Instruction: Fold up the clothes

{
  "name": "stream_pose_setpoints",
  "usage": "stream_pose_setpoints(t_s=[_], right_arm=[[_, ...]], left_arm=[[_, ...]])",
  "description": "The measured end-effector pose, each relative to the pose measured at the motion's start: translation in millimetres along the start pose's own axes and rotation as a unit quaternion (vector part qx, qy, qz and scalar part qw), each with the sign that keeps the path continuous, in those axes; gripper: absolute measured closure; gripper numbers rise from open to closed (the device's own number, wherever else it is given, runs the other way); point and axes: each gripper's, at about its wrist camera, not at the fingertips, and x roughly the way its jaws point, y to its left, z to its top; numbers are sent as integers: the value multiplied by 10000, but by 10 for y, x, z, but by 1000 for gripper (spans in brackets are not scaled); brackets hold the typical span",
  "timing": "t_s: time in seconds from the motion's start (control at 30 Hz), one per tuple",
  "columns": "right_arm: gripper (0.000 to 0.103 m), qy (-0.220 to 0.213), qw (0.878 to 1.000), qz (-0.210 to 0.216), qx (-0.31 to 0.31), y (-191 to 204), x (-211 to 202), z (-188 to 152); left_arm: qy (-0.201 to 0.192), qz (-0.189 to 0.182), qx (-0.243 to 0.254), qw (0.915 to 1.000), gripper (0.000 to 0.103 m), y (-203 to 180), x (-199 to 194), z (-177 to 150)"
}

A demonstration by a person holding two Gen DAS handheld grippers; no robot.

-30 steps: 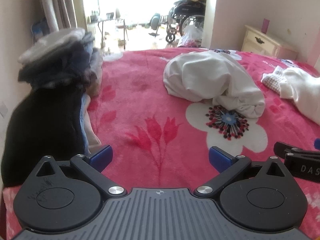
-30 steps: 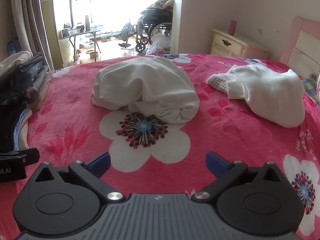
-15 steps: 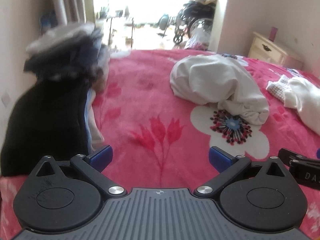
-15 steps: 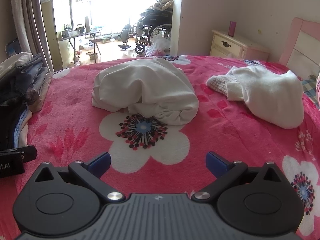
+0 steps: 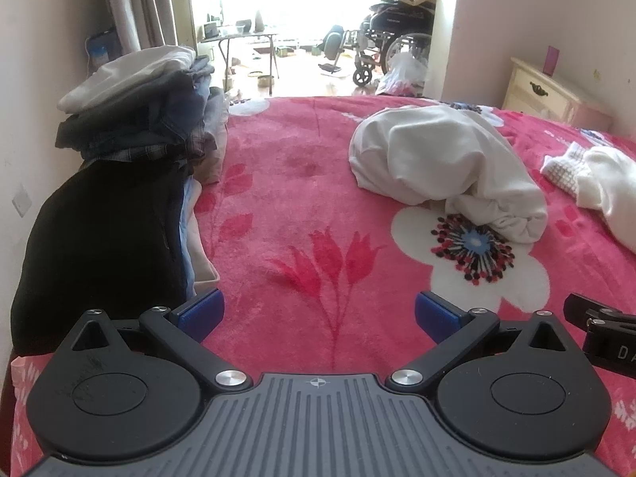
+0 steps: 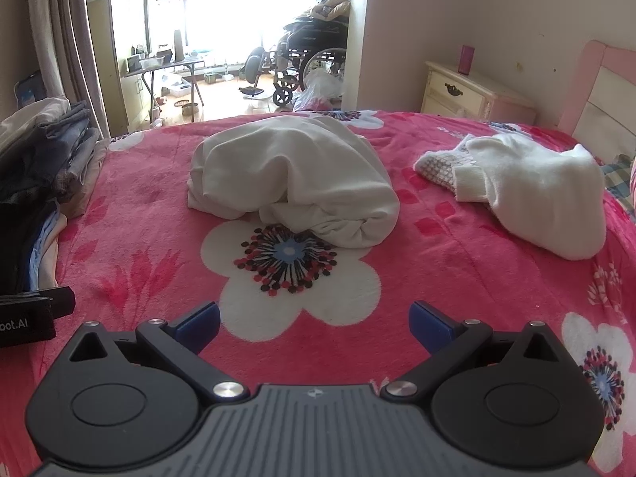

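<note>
Lately the left gripper has swung a little rightward and steadied, so the folded stack at the bed's left edge now reads sharp instead of blurred; the right gripper has barely shifted; likely a pause between garments. Both sets of jaws are spread wide, holding nothing. Next up, by my judgement, is the crumpled cream garment, lying mid-bed on the pink floral blanket; its long axis runs from far-left toward near-right, bunched end nearest the right gripper. A white sweater waits further right.
</note>
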Motion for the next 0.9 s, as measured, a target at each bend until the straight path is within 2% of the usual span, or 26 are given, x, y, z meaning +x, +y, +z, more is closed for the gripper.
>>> stream_pose_setpoints(t_s=[0.9], right_arm=[[0, 38, 10000, -62, 48, -26, 68, -4]], left_arm=[[29, 51, 104, 9999, 0, -43, 66, -25]])
